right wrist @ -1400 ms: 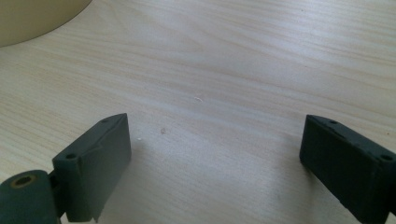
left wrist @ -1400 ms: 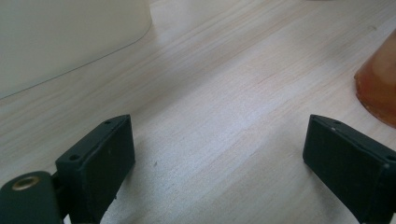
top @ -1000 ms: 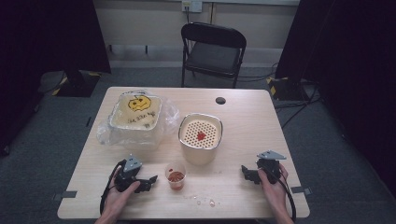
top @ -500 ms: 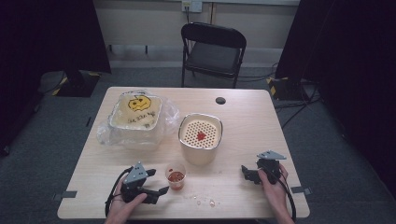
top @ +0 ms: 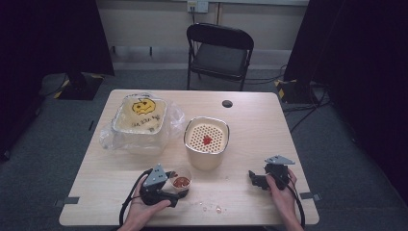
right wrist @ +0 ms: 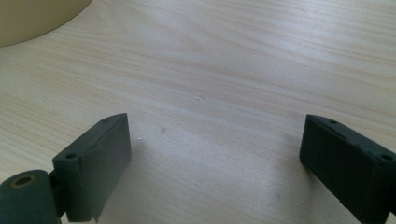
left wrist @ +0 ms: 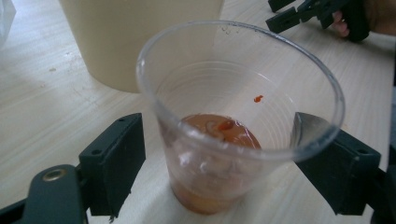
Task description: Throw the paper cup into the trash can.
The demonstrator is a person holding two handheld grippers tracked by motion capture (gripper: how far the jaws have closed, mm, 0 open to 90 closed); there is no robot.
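A clear plastic cup (top: 181, 181) with red-orange liquid and pulp at its bottom stands near the table's front edge. My left gripper (top: 179, 191) is open, its jaws on either side of the cup (left wrist: 211, 154). In the left gripper view (left wrist: 224, 168) there is a gap between the left jaw and the cup wall, and the right jaw sits close by the rim. At the front right my right gripper (top: 253, 179) rests open on the table. Bare wood lies between its jaws in the right gripper view (right wrist: 215, 158).
A beige tub (top: 207, 142) with a perforated lid and a red bit on top stands just behind the cup. A foil tray (top: 139, 115) with a pumpkin face sits in a plastic bag at the back left. Drops (top: 211, 208) wet the table front. A folding chair (top: 219, 48) stands beyond.
My left gripper has moved right to the cup and now has its jaws around it. The right gripper has stayed where it was.
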